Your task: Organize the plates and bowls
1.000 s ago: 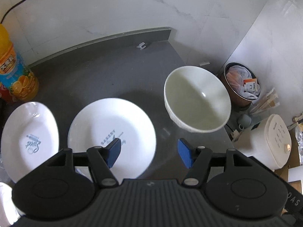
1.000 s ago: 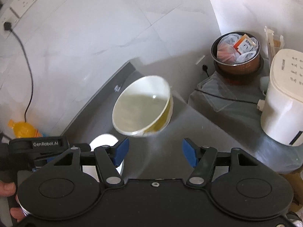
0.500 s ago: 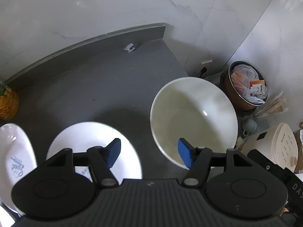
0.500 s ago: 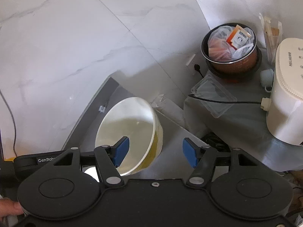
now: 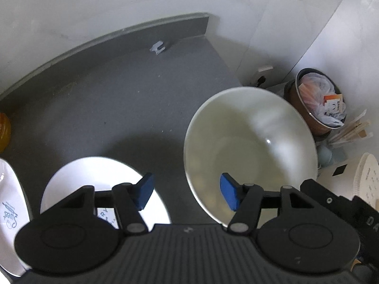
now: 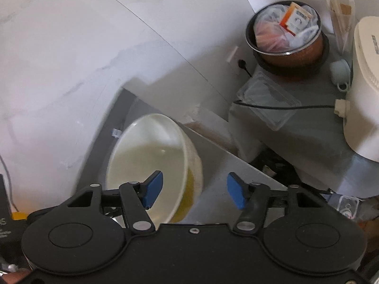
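A large white bowl stands on the dark grey counter near its right edge. My left gripper is open and straddles the bowl's near-left rim, right finger inside, left finger outside. Under the left finger lies a white plate with printed lettering, and a second white plate sits at the far left. In the right wrist view the same bowl shows a yellowish outer wall. My right gripper is open across that wall, left finger inside the bowl, right finger outside.
An orange drink bottle stands at the far left. Below the counter's right edge are a brown bin full of rubbish, a white appliance with a cord, and a clear plastic lid. White marble wall backs the counter.
Both grippers have moved in on the bowl, which now looms larger. Each gripper now has one finger inside the bowl and one outside. Both stay open.
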{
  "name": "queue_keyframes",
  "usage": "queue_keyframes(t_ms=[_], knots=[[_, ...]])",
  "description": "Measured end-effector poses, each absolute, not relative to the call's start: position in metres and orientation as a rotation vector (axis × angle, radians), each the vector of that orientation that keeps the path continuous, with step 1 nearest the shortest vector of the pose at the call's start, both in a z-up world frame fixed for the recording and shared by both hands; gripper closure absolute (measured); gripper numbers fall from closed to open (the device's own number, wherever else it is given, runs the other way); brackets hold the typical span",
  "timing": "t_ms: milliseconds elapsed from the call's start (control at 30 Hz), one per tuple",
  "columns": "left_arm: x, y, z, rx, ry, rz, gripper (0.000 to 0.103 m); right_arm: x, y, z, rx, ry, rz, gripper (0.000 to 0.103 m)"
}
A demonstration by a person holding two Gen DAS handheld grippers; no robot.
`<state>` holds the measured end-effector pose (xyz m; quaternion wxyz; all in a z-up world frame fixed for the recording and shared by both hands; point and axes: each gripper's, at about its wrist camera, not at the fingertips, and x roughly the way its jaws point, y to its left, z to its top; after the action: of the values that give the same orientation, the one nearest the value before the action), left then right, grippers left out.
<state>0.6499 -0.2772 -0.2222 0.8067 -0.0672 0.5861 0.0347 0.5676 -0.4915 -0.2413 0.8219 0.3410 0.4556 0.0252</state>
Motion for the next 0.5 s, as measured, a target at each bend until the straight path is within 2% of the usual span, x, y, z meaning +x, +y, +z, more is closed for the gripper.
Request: queue_keyframes(t_ms=[33,67,133,167,233,433,500], knots=[[0.6504,-0.2761,-0.2241,-0.153,1.256,0.079,0.046,0.5696,-0.491,-0.2453,0.727,0.988,0.045,0.06],[0.6507,-0.2752,-0.2257,-0.16,1.254,0.082,0.048,0.5711,-0.4911,-0.249,0.735,1.002,0.045,0.062],[0.6508,-0.2749,-0.2287,-0.166,1.256,0.083,0.064,0.5725,-0.4903,-0.2516,0.762,0.996,0.068,0.072],[0.6502,-0.2748,-0.2302,-0.171,1.262,0.084,0.067,0.5726,-0.4891,-0.2508,0.761,0.994,0.08,0.075],[0.6481,-0.2735,-0.232,-0.187,1.266,0.092,0.073,0.5722,-0.4881,-0.2482,0.765,0.987,0.108,0.087],[0.6437,-0.2737,-0.2274,-0.238,1.253,0.065,0.093,0.5678,-0.4862,-0.2445,0.754,0.992,0.116,0.087],[0.6417,-0.2745,-0.2258,-0.239,1.249,0.07,0.093,0.5644,-0.486,-0.2433,0.753,0.99,0.114,0.087]])
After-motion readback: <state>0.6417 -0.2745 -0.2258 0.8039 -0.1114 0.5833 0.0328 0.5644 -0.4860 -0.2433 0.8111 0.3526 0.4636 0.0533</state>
